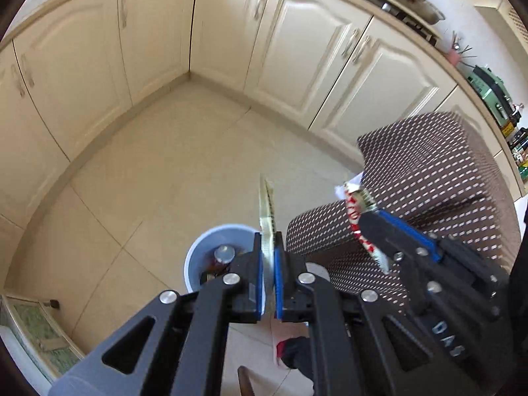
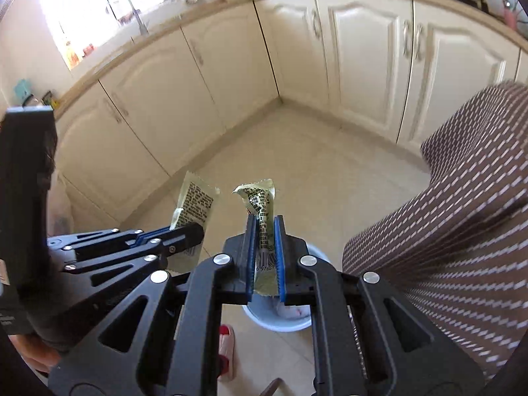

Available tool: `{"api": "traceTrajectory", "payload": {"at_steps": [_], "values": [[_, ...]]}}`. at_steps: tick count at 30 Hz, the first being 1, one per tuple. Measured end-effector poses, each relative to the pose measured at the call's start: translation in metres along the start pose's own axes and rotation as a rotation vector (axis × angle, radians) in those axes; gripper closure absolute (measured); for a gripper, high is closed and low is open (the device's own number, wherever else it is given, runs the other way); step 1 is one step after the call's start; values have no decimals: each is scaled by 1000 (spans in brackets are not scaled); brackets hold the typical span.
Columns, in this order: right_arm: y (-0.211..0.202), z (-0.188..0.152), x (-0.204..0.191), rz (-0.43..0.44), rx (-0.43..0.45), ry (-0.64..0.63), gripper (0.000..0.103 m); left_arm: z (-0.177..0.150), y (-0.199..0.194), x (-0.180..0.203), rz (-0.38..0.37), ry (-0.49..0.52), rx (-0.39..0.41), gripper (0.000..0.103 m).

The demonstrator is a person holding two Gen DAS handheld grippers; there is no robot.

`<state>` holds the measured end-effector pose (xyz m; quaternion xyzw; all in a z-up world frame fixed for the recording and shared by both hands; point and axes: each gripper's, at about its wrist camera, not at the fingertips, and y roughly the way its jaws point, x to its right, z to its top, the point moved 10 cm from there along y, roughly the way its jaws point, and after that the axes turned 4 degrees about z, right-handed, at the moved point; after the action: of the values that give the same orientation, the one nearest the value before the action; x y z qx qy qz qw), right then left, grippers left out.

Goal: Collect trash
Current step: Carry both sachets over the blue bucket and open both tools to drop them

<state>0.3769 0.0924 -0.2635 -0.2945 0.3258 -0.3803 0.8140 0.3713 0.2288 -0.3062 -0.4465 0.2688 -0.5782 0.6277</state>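
Note:
My left gripper (image 1: 269, 239) is shut on a flat yellow-green wrapper (image 1: 266, 211), held edge-on just right of a pale blue trash bin (image 1: 194, 260) on the floor that holds some trash. My right gripper (image 2: 264, 227) is shut on a crumpled yellow wrapper with black print (image 2: 259, 203), above the same bin (image 2: 277, 323). In the left wrist view the right gripper (image 1: 371, 222) shows at the right, its wrapper (image 1: 358, 211) showing red and white. In the right wrist view the left gripper (image 2: 189, 231) shows at the left with its wrapper (image 2: 194, 203).
A brown seat with a white dashed pattern (image 1: 429, 178) stands right of the bin, also in the right wrist view (image 2: 462, 217). Cream cabinet doors (image 1: 148, 33) line the corner behind. A red and pink slipper (image 2: 227, 346) is on the tiled floor (image 1: 171, 171).

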Motion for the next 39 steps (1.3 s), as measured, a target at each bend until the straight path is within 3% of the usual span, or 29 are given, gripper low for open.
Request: {"api": "traceTrajectory", "payload": {"at_steps": [7,9,11,33,39], "values": [[34,-26,16,-23,-61,43,92,-13,35,-4,-1,-8,-59,96],[40,-28,19,-28,-67,52,92,-14,44,-6,25,-7,-71,84],[46,-31,23,-28,-77,59,92,-10,48,-4,47,-9,-68,64],[71,-40,29,-12,-131,76,92,-27,68,-31,90,-40,-115,57],[72,-38,28,-9,-128,84,88,-24,62,-39,100,-56,-100,49]]}}
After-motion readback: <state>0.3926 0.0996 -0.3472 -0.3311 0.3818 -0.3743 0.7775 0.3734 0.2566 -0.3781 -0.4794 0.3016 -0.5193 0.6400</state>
